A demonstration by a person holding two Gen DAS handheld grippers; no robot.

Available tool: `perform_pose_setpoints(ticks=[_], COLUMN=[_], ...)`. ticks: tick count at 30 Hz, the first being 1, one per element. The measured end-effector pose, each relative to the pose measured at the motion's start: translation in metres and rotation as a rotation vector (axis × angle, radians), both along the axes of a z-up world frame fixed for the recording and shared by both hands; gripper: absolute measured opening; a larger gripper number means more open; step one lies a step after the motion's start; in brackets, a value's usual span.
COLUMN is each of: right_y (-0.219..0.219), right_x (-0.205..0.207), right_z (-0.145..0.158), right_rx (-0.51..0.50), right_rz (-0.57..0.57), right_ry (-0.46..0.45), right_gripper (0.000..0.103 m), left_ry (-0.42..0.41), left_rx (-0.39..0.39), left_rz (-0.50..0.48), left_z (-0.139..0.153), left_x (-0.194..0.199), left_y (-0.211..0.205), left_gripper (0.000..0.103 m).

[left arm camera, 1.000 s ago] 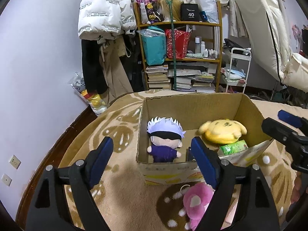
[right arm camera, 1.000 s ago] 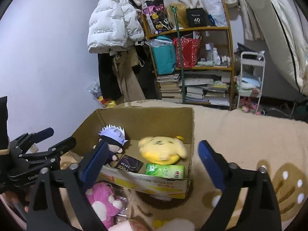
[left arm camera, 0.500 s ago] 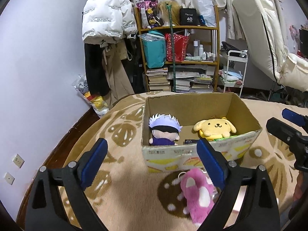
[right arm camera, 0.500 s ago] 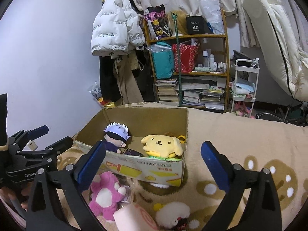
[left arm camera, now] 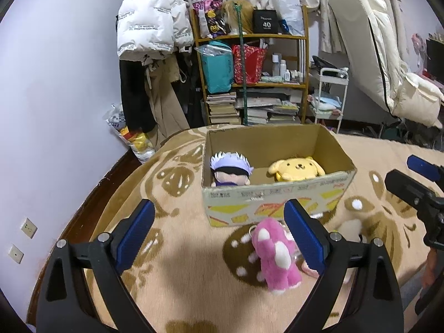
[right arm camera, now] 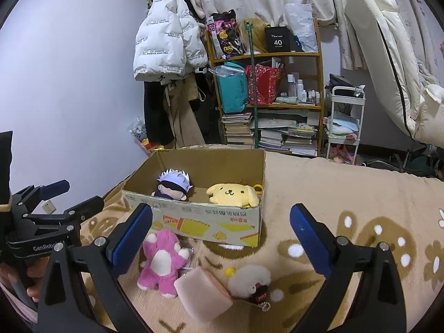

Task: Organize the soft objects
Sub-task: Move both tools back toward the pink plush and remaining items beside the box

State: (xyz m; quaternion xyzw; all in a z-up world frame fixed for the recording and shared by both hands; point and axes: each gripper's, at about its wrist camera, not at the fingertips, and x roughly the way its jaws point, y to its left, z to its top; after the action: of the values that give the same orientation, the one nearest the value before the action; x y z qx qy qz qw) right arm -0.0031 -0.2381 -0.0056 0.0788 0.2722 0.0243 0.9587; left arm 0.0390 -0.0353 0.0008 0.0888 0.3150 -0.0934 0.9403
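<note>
The pink plush toy (right arm camera: 162,260) is lying on the patterned blanket (right arm camera: 347,194) just in front of the cardboard box (right arm camera: 194,216), outside it, with a pink cylindrical cushion (right arm camera: 204,294) and a white fluffy plush (right arm camera: 251,277) beside it. Inside the box, a white-haired plush doll (right arm camera: 173,186) and a yellow dog plush (right arm camera: 233,194) are already being kept, side by side (the doll on the left as seen, the dog on the right).

The left gripper (left arm camera: 219,233) is being held spread wide with nothing between its blue pads (left arm camera: 304,238), which are framing the box front and the pink toy. The right gripper (right arm camera: 222,236) is likewise being held wide apart and empty, above the loose items.

Three soft things are judged as still waiting to be boxed. From here, a grasp on the pink toy is being put at risk by crowding: the cushion is touching or nearly touching its leg, so both could be caught at once. A shallow pinch on plush fur could slip during the lift. The near wall of the box is also being approached closely, and a low carry could be snagged on its rim, shoving the light box across the blanket.
</note>
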Motion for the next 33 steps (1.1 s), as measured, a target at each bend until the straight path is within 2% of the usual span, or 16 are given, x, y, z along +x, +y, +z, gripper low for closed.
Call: perform_pose_setpoints(ticks=[3,9,25,33], right_y=[0.001,0.008,0.021,0.030], right_x=[-0.005,-0.009,0.015,0.028], right_z=[0.000,-0.004,-0.034,-0.051], right_rx=[-0.002,-0.014,-0.050,-0.075], right_rz=[-0.003,0.017,0.063,0.087], right_ry=[0.018,0.057,0.196,0.259], right_gripper=[0.103,0.103,0.099,0.099], left_ry=[0.016,0.063,0.194,0.252], left_rx=[0.016,-0.007,-0.090,-0.100], left_rz=[-0.010,-0.009,0.004,-0.003], left_z=[-0.001,-0.004,-0.025,-0.040], left_x=[-0.005,-0.006,0.028,0.044], left_y=[-0.002,0.002,0.009,0.000], left_gripper=[0.093,0.093,0.093,0.093])
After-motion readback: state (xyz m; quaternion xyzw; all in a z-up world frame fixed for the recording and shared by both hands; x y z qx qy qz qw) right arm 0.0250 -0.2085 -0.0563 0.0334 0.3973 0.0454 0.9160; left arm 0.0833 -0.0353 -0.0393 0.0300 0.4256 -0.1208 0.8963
